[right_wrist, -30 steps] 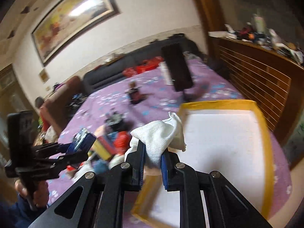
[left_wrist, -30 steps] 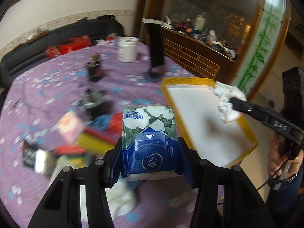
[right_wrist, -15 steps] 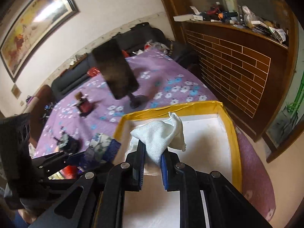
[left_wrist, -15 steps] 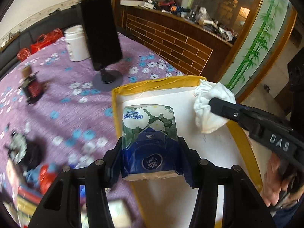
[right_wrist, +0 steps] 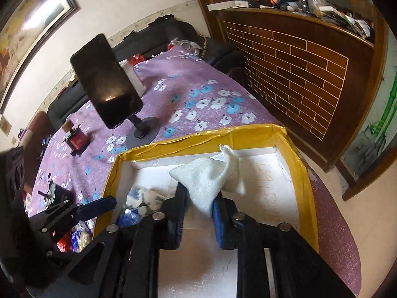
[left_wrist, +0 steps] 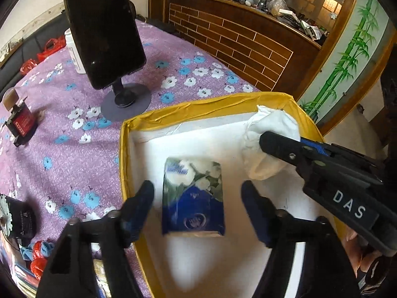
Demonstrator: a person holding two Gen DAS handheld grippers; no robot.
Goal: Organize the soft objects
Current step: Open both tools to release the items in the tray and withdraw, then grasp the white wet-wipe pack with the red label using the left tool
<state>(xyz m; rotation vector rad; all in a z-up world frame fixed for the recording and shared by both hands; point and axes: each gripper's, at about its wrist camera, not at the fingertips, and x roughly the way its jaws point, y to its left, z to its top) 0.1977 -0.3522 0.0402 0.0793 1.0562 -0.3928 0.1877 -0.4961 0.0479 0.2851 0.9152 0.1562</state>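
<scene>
Already the tissue pack (left_wrist: 193, 196) lies loose in the yellow-rimmed tray (left_wrist: 198, 106) between the left gripper (left_wrist: 197, 193)'s just-opened jaws, while the right gripper (right_wrist: 198, 213), just easing open, barely pinches the white cloth (right_wrist: 211, 176) above it, and more clutter (left_wrist: 37, 258) waits outside.

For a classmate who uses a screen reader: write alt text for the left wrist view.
A blue floral tissue pack sits in a yellow-rimmed white tray, between the open left gripper without touching its fingers. To the right, the right gripper brings a white cloth over the tray; behind, a phone on a stand rests on purple flowered tablecloth.
</scene>
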